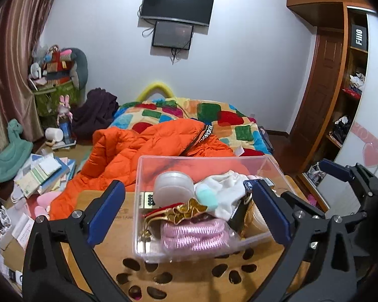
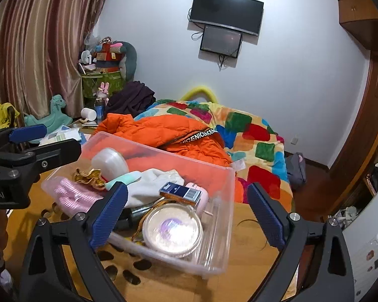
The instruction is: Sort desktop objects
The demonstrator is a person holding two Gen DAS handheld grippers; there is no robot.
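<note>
Since both grippers, left (image 1: 189,211) and right (image 2: 187,216), gape empty, grab the bin (image 2: 221,201) by its rims; probably light, slick, flexy plastic.

Bin (image 1: 269,173): your clear plastic box sits upright on the wooden table (image 1: 108,201).
Contents: white sock (image 1: 229,188), pink rollers (image 1: 194,234), round jar (image 1: 174,186), blue box (image 2: 180,191).

Your left gripper (image 1: 189,214) stands wide open around the clear bin (image 1: 148,176) on the counter (image 1: 189,274) — fingers (image 1: 105,214) clear of its walls. Inside the bin: a white jar (image 1: 174,186), white sock (image 1: 226,188), pink rollers (image 1: 194,234) nearest you.
</note>
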